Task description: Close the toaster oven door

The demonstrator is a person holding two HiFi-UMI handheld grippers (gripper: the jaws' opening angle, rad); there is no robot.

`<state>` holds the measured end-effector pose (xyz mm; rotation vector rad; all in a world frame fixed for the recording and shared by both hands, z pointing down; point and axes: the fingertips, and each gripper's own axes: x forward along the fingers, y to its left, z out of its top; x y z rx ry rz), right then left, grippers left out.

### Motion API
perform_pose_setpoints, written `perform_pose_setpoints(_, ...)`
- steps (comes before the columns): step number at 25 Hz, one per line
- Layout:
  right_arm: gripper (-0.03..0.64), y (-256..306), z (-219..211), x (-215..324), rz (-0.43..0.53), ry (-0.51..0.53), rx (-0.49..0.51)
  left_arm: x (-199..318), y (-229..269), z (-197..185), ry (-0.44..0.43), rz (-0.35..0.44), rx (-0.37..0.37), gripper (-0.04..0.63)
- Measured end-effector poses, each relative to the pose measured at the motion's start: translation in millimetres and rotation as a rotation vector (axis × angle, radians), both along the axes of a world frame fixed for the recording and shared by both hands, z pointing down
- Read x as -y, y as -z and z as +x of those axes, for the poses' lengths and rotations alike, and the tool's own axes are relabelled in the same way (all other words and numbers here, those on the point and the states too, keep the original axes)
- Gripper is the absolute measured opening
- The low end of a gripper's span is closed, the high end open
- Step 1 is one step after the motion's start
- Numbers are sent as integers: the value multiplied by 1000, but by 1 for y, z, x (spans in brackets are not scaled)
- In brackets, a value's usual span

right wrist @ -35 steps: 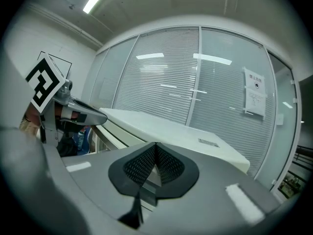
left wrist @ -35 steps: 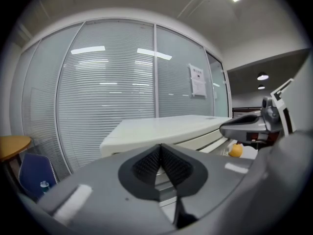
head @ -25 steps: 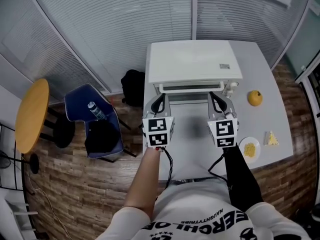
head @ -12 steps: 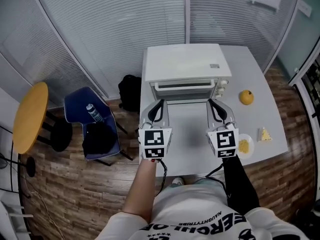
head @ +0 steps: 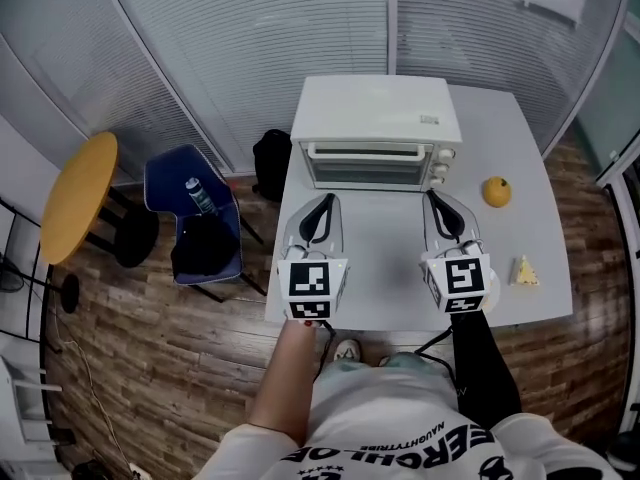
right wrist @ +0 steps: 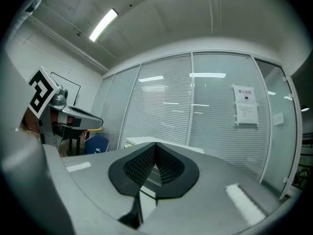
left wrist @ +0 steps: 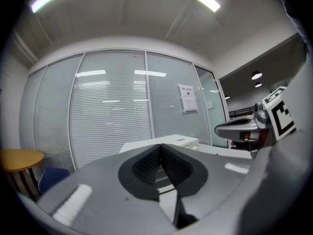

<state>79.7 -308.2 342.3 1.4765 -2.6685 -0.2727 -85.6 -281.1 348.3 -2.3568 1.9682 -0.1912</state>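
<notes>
The white toaster oven (head: pixel 375 128) stands at the back of the grey table (head: pixel 520 228), its glass door (head: pixel 366 171) upright against the front and its knobs at the right. Both grippers hover over the table in front of it, apart from it. My left gripper (head: pixel 322 204) is shut with nothing between its jaws, a short way before the door's left part. My right gripper (head: pixel 437 200) is also shut and empty, before the knob side. In the left gripper view the shut tips (left wrist: pixel 160 146) point at the oven (left wrist: pixel 182 141); in the right gripper view the tips (right wrist: pixel 155 145) do the same.
An orange fruit (head: pixel 497 192) and a yellow wedge (head: pixel 523 271) lie on the table's right side. Left of the table are a blue chair (head: pixel 165 193) holding a bottle (head: pixel 200 196), a black bag (head: pixel 271 160) and a round yellow table (head: pixel 78 208). Glass walls with blinds stand behind.
Both grippers have drawn back from the oven front toward the person. The head view has pulled back, so the shut door's front now shows.
</notes>
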Motion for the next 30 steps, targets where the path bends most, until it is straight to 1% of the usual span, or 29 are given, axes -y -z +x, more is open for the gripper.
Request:
perform_pose_setpoints(6, 2, -2, 21, -25, -11, 89, 48, -35, 2, 18, 70, 16, 6, 55)
perform_pose_setpoints(13, 2, 2, 35, -55, 16, 148, 44, -71, 9, 42, 103, 37, 25, 55)
perform_pose_setpoints(22, 2, 10, 46, -74, 41, 186, 49, -93, 19, 58, 132, 59, 37, 55)
perform_pose_setpoints(30, 2, 18, 64, -80, 49, 185, 67, -102, 25, 75, 132, 63, 46, 55)
